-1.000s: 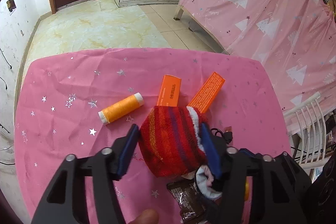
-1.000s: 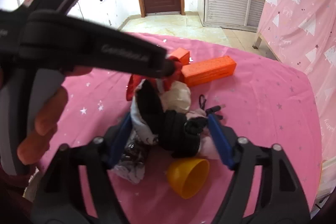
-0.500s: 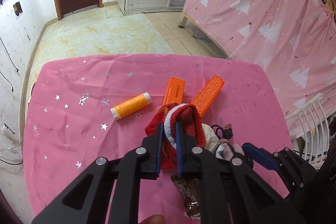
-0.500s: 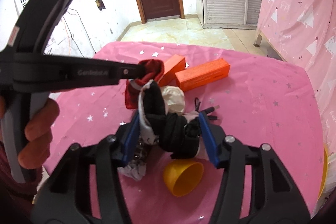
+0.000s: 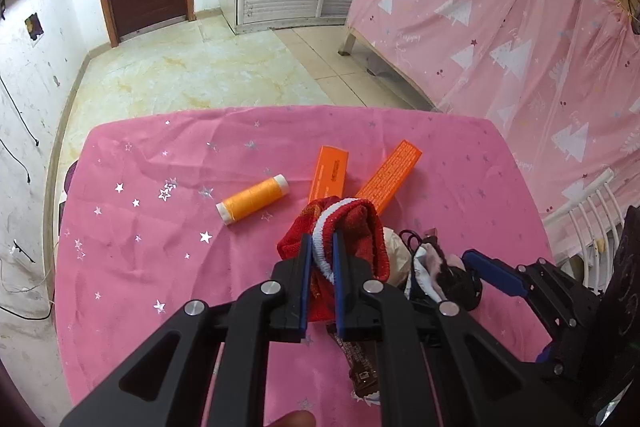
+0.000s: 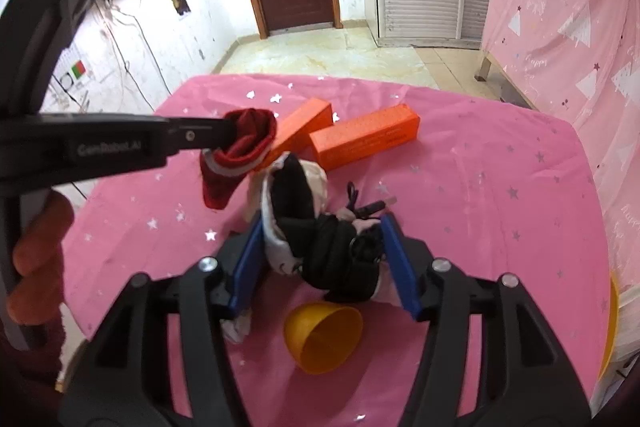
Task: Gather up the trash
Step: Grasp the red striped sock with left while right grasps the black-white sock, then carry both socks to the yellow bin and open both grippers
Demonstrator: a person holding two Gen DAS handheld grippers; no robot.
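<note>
- While my left gripper (image 5: pixel 320 251) pinches the white-banded cuff of the red sock (image 5: pixel 352 223) tight between its blue pads, the sock hangs just off the pink tablecloth (image 5: pixel 160 247).
- From my right wrist view, that same sock (image 6: pixel 236 155) dangles from the left gripper's black arm at the left, clear of the pile; the left view hides this gap.
- My right gripper (image 6: pixel 324 247) straddles the black-and-white bundle of socks (image 6: pixel 320 247); its jaws have just been opening a little, the left pad touching the bundle, and I cannot tell whether the right one presses.
- Only the right view shows the yellow cup (image 6: pixel 324 335) lying on its side just near of the bundle, and my fingers (image 6: pixel 36 267) on the left handle.
- Only the left view shows the orange thread spool (image 5: pixel 252 199) on the left, and a brown wrapper (image 5: pixel 360 367) under my gripper.
- Both views show two orange boxes (image 5: pixel 332 175) beyond the pile, near the table's far side.
- A black cable (image 6: pixel 364 205) lies just right of the bundle.
</note>
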